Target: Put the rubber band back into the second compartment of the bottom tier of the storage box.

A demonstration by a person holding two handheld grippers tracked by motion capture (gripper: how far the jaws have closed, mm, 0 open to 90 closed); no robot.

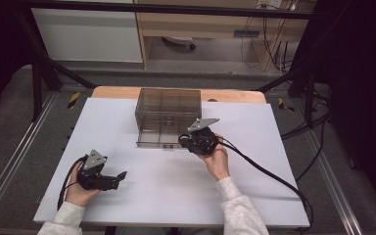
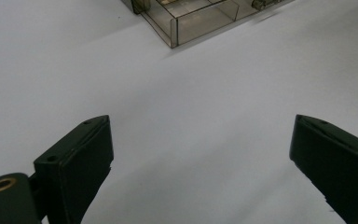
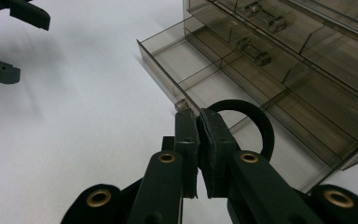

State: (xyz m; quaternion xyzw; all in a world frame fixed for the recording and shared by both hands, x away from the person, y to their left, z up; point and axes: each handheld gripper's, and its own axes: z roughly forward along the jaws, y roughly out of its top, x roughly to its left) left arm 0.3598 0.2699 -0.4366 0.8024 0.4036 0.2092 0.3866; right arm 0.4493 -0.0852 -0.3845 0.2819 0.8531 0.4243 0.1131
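Now black ring (image 3: 256, 126) pinched in right hand-held gripper (image 3: 199, 122), over drawer (image 3: 186, 60).

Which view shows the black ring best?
The right gripper view: the black ring shows large, pinched by the right gripper over the open drawer. In the high view it cannot be made out.
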